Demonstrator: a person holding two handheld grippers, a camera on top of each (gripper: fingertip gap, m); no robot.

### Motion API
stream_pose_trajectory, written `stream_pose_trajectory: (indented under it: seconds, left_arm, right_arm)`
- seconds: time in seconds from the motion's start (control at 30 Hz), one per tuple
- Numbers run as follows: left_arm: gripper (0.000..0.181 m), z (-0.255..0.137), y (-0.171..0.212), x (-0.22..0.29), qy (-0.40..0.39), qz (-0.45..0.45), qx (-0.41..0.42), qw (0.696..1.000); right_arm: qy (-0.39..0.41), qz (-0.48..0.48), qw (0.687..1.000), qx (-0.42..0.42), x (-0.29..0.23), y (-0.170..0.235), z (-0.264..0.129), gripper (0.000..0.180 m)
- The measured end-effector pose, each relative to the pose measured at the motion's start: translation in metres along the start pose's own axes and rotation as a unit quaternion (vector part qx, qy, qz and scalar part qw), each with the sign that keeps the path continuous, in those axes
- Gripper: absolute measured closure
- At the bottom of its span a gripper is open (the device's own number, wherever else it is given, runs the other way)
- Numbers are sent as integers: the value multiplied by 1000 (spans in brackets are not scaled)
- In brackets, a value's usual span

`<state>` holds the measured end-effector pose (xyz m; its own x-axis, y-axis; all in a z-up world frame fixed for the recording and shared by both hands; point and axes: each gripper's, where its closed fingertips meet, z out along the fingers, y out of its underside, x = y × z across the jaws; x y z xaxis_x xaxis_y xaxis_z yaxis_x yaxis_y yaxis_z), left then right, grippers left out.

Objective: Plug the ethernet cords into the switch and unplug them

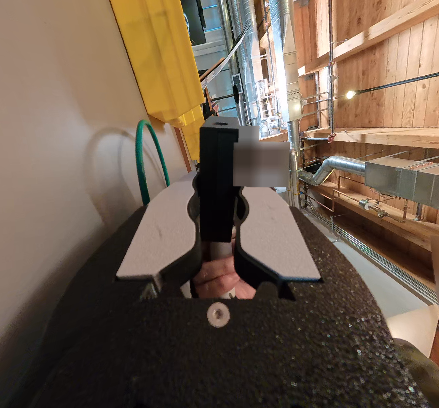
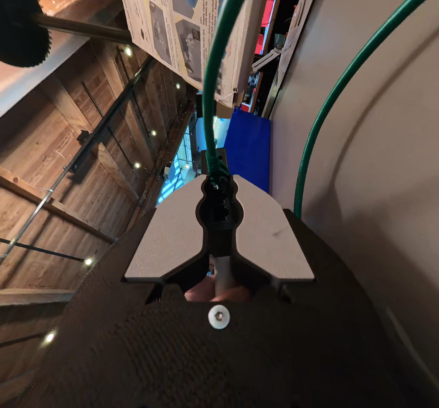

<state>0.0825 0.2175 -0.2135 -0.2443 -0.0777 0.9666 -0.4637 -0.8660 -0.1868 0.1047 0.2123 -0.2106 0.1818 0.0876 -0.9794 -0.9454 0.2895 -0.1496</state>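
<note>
In the left wrist view my left gripper (image 1: 216, 186) is shut on the black switch (image 1: 217, 183), which stands on end between the grey fingers (image 1: 164, 225) with its plain side facing the camera. In the right wrist view my right gripper (image 2: 219, 179) is shut on the same switch (image 2: 221, 218), seen from its port side. A green ethernet cord (image 2: 210, 76) is plugged into a far port by its plug (image 2: 215, 166). The cord loops round on the right (image 2: 332, 116) and shows in the left wrist view (image 1: 142, 159). A pale cord (image 1: 221, 250) leaves the switch's near end.
Both views are rolled sideways. The white tabletop (image 1: 47, 88) lies on the left, with yellow bins (image 1: 161, 52) behind it. The right wrist view shows the tabletop (image 2: 380, 183), a blue bin (image 2: 249, 149) and a printed sheet (image 2: 171, 16). A hand (image 1: 218, 278) shows below the jaws.
</note>
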Motion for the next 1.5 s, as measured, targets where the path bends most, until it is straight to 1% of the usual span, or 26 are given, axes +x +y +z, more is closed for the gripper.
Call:
stream_pose_trajectory:
  seconds: [0.13, 0.27, 0.4, 0.7, 0.87, 1.07, 1.27, 1.5]
  left_arm:
    - [154, 2, 3, -2, -4, -3, 1, 1000]
    - [154, 3, 4, -2, -9, -1, 1, 1000]
    - [154, 4, 6, -1, -11, 7, 0, 1000]
    - [154, 4, 7, -4, -21, 15, 0, 1000]
    - [154, 5, 8, -7, -26, 16, 0, 1000]
    - [154, 4, 7, -8, -30, 21, 2, 999]
    - [154, 5, 7, -9, -29, 16, 3, 999]
    - [154, 3, 5, -6, -25, 23, 4, 999]
  right_arm:
    - [8, 27, 999, 17, 2, -2, -3, 164]
    - [14, 26, 999, 19, 3, -3, -5, 164]
    - [17, 0, 1000, 19, 2, -3, -6, 165]
    - [-1, 35, 999, 28, 6, -5, -4, 165]
    - [5, 26, 999, 27, 10, -6, -3, 165]
    - [-13, 34, 999, 25, 11, -6, -1, 165]
    - [-2, 28, 999, 28, 13, -6, 0, 165]
    - [-27, 7, 999, 23, 9, -5, 2, 166]
